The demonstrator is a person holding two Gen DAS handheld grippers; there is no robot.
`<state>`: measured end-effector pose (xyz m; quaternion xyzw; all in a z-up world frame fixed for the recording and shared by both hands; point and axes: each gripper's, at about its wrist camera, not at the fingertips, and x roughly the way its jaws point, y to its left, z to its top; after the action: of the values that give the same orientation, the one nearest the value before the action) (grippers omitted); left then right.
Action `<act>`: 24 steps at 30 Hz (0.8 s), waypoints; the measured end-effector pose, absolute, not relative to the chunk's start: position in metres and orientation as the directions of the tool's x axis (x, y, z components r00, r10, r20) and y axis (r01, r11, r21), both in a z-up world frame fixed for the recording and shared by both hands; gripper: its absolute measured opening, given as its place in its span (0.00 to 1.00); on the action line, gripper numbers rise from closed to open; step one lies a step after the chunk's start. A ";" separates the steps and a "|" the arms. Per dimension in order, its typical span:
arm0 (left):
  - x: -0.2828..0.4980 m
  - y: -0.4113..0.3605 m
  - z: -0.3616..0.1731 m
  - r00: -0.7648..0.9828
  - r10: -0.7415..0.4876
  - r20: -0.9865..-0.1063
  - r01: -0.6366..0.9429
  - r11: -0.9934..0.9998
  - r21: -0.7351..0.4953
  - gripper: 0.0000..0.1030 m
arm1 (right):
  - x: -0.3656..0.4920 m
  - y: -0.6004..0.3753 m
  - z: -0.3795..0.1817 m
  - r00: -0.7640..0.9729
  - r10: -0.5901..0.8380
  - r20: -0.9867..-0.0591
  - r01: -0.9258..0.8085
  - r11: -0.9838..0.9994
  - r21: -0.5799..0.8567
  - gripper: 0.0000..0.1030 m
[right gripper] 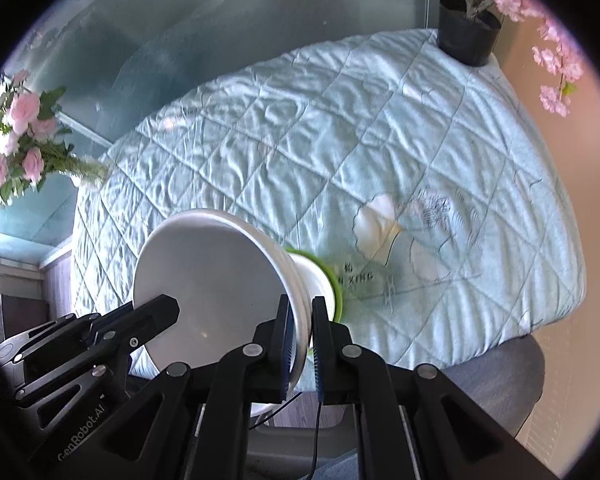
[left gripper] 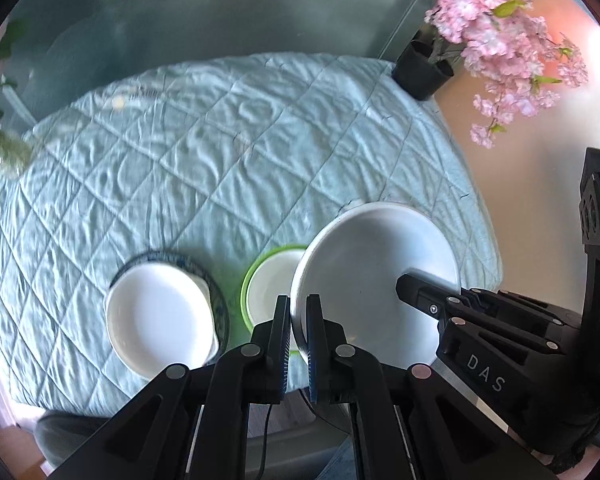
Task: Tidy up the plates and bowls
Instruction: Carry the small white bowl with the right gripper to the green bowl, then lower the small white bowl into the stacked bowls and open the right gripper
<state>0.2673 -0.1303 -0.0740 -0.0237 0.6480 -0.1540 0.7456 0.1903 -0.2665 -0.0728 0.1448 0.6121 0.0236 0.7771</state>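
Observation:
A large white bowl [left gripper: 376, 272] hangs over the near edge of the table, held by both grippers. My left gripper [left gripper: 298, 310] is shut on the bowl's left rim. My right gripper [right gripper: 302, 312] is shut on the opposite rim of the same white bowl [right gripper: 212, 280]. Each gripper also shows in the other's view: the right gripper [left gripper: 410, 284], the left gripper [right gripper: 168, 308]. Partly hidden behind the held bowl, a green-rimmed bowl [left gripper: 266, 280] sits on the cloth. To its left a white plate [left gripper: 160, 312] lies on a blue-patterned plate [left gripper: 218, 284].
A quilted pale-blue cloth [left gripper: 228, 152] covers the round table. A black pot [left gripper: 422, 68] of pink blossoms stands at the far right edge, and a bunch of pink roses [right gripper: 24, 136] is at the far left. A grey seat [right gripper: 500, 376] lies below the table's near edge.

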 end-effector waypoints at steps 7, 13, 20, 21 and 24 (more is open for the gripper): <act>0.264 -0.112 -0.106 0.084 -0.272 -0.959 0.163 0.953 -0.256 0.03 | 0.190 -0.251 -0.099 0.208 0.214 -0.954 0.126 0.962 0.243 0.08; 0.265 -0.107 -0.137 0.044 -0.280 -0.959 0.154 0.951 -0.270 0.03 | 0.192 -0.247 -0.118 0.178 0.214 -0.961 0.130 0.962 0.238 0.09; 0.262 -0.106 -0.176 -0.006 -0.279 -0.960 0.135 0.951 -0.277 0.03 | 0.192 -0.245 -0.148 0.120 0.202 -0.972 0.144 0.965 0.218 0.09; 0.262 -0.106 -0.180 -0.012 -0.280 -0.960 0.130 0.951 -0.279 0.03 | 0.193 -0.244 -0.152 0.113 0.200 -0.973 0.146 0.965 0.215 0.09; 0.264 -0.106 -0.191 -0.020 -0.288 -0.958 0.128 0.949 -0.288 0.03 | 0.195 -0.244 -0.163 0.094 0.197 -0.976 0.153 0.966 0.210 0.09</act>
<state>0.2643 -0.1058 -0.1913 -0.0571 0.6984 -0.1490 0.6977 0.1946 -0.2444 -0.1627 0.1300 0.6729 0.0150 0.7281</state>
